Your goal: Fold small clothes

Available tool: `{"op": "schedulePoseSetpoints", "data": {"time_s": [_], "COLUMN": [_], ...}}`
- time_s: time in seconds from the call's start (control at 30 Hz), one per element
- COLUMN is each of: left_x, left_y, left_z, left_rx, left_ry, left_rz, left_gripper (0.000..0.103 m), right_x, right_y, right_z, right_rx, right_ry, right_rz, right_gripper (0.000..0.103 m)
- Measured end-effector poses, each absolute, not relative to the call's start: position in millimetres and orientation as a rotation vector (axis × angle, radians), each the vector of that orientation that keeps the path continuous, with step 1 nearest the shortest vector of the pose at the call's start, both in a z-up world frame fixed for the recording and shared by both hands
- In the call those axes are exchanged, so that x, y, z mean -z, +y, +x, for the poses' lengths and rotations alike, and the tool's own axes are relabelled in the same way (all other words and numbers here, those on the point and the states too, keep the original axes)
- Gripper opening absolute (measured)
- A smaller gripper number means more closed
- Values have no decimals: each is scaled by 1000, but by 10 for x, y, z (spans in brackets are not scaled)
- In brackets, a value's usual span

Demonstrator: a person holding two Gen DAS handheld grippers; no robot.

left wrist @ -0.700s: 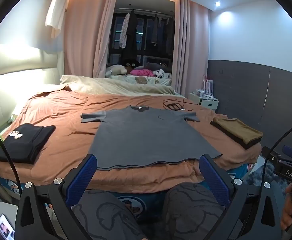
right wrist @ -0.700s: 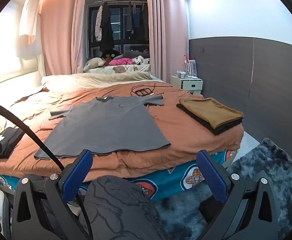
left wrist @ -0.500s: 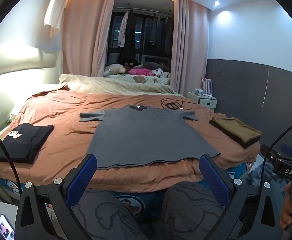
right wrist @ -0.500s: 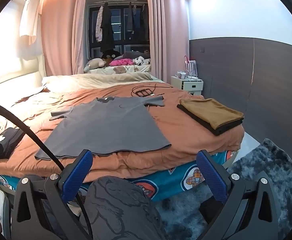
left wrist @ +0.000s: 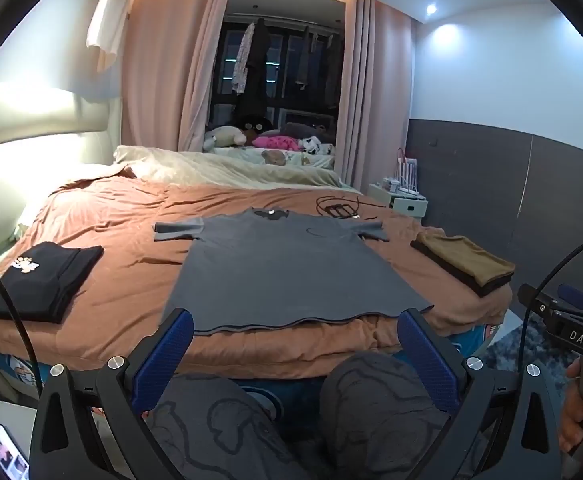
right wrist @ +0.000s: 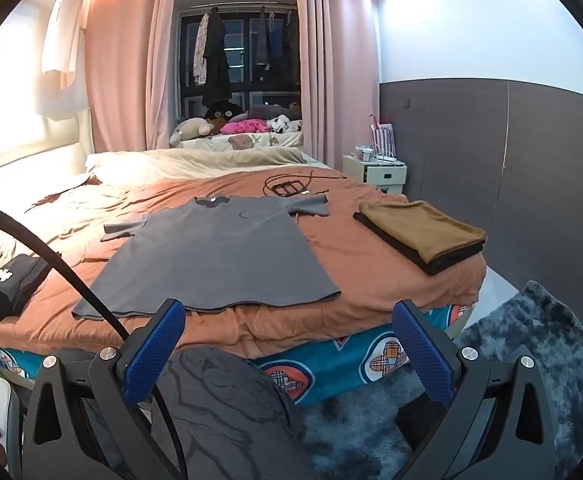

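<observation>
A grey T-shirt [left wrist: 287, 268] lies flat on the brown bedspread [left wrist: 123, 280], collar far, hem at the near edge. It also shows in the right wrist view [right wrist: 215, 256]. My left gripper [left wrist: 293, 332] is open and empty, held off the bed just before the hem. My right gripper [right wrist: 287, 324] is open and empty, in front of the bed's near edge, right of the shirt's hem corner. Both are apart from the shirt.
A folded black garment [left wrist: 39, 280] lies at the bed's left. A folded tan-and-black stack [right wrist: 423, 232] lies at the right. A black cable coil [right wrist: 287, 186] sits beyond the collar. My knees [left wrist: 371, 400] are below the grippers. A dark shaggy rug [right wrist: 531, 344] and a white nightstand [right wrist: 375, 172] stand right.
Both views have shifted very slightly; the shirt and the folded stacks have not moved. Both grippers stay open.
</observation>
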State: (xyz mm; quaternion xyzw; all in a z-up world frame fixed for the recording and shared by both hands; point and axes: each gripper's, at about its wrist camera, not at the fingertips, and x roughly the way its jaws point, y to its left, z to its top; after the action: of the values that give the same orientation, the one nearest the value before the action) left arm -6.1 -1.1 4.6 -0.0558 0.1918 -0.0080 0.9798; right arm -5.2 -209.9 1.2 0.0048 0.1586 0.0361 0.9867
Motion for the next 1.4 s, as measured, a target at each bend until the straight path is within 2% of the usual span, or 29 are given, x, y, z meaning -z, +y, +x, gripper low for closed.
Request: {"op": "schedulePoseSetpoints", "data": {"time_s": [1.4], "left_x": [-83], "left_y": [55], "left_z": [-148], "left_rx": [14], "left_ry": [343], "left_rz": [-146], "left_gripper": [103], "right_x": [13], "right_y": [-2094], "right_z": [32], "right_rx": [-92], "right_ry": [324], "right_rz": [16], "right_gripper": [103]}}
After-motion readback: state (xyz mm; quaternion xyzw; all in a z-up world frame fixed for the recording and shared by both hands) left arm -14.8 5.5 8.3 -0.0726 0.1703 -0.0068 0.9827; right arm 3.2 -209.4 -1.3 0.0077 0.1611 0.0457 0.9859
